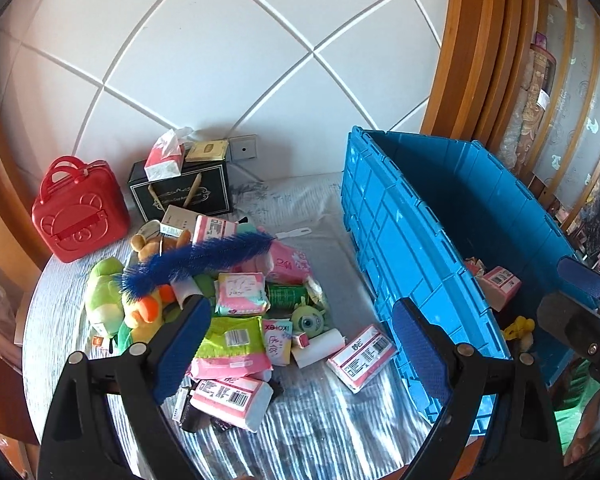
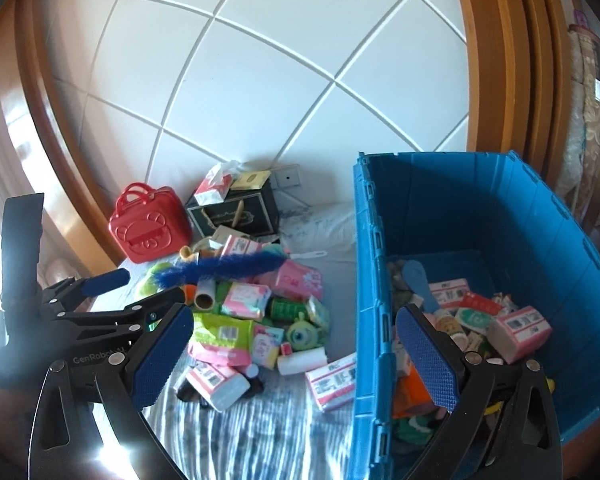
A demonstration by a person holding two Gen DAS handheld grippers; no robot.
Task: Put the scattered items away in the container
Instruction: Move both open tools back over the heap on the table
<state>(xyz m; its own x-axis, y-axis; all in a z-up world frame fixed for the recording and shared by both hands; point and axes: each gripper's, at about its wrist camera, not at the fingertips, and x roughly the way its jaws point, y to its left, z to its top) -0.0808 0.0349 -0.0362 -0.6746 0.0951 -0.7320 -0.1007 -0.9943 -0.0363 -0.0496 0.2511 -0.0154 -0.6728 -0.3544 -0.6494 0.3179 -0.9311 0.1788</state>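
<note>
The scattered items lie in a pile on the striped cover: a blue fuzzy duster (image 1: 204, 256) (image 2: 228, 266) on top, plush toys, pink and green packs, a white roll (image 1: 318, 346) (image 2: 302, 360) and a pink tissue pack (image 1: 360, 358) (image 2: 332, 380). To the right stands the blue crate (image 1: 400, 220) (image 2: 480, 208), with several packs and toys inside. My left gripper (image 1: 300, 344) (image 2: 152, 286) hovers open over the near side of the pile, holding nothing. My right gripper (image 2: 296, 356) is open and empty, straddling the crate's left wall.
A red toy case (image 1: 80, 216) (image 2: 150, 228) and a black gift bag (image 1: 184, 192) (image 2: 236, 212) with a tissue pack on it stand at the back against the white panelled wall. A wooden frame rises behind the crate. Bare striped cover lies between pile and crate.
</note>
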